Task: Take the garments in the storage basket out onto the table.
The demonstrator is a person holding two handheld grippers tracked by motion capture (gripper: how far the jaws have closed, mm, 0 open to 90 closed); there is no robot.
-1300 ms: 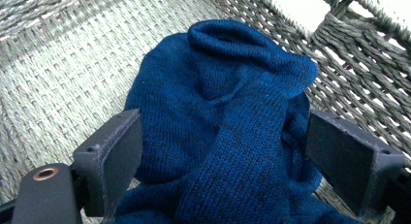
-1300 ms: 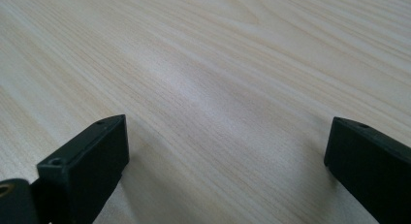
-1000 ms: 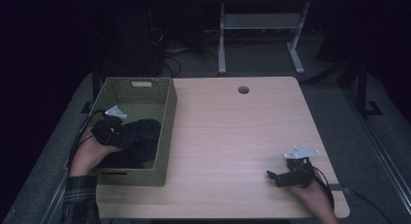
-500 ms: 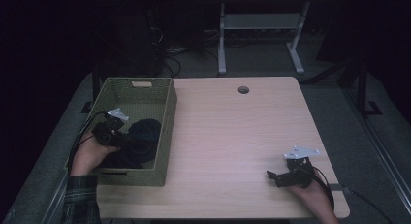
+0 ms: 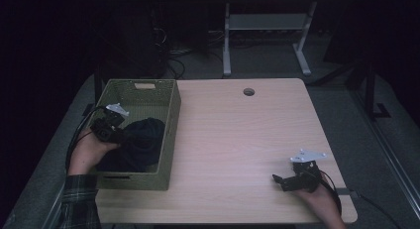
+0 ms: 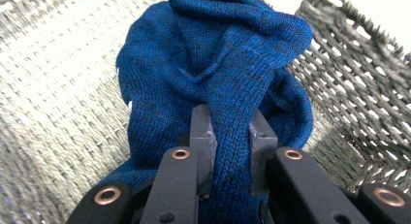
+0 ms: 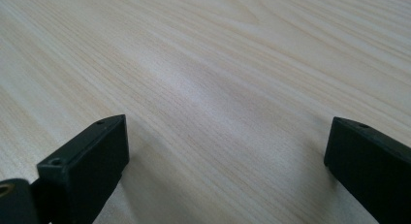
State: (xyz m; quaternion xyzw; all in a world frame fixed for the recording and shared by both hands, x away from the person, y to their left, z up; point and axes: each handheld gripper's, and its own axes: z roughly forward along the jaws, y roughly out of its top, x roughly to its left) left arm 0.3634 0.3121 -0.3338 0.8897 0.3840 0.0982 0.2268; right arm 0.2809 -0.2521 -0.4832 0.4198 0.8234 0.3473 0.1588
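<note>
I have the left gripper (image 6: 231, 136) down inside the woven basket (image 5: 171, 120), which sits on the surface (image 5: 237, 140) at about nine o'clock from its middle. Its fingers (image 6: 201, 132) have just been closing, and in the left gripper view they now pinch a fold of the blue knitted garment (image 6: 218, 64) between them, the knit bulging up past both pads. So I read that gripper as clamped on the cloth, with a narrow gap left that the fold takes up.

The blue knitted garment lies bunched in the near half of the basket, at roughly six o'clock inside it, and from the high view it looks almost black against the green weave. The left gripper comes at it from the basket's nine o'clock wall, my hand (image 5: 89, 152) resting over that rim.

The right gripper (image 5: 285, 180) waits well apart, near the surface's five o'clock corner, pointing toward nine o'clock. In the right gripper view its fingers (image 7: 92, 156) stand wide apart with bare pale wood between them, holding nothing. They sit low, just above or on the wood; I cannot tell which.

A round cable hole (image 5: 248, 91) shows in the surface at twelve o'clock, near the far edge.
</note>
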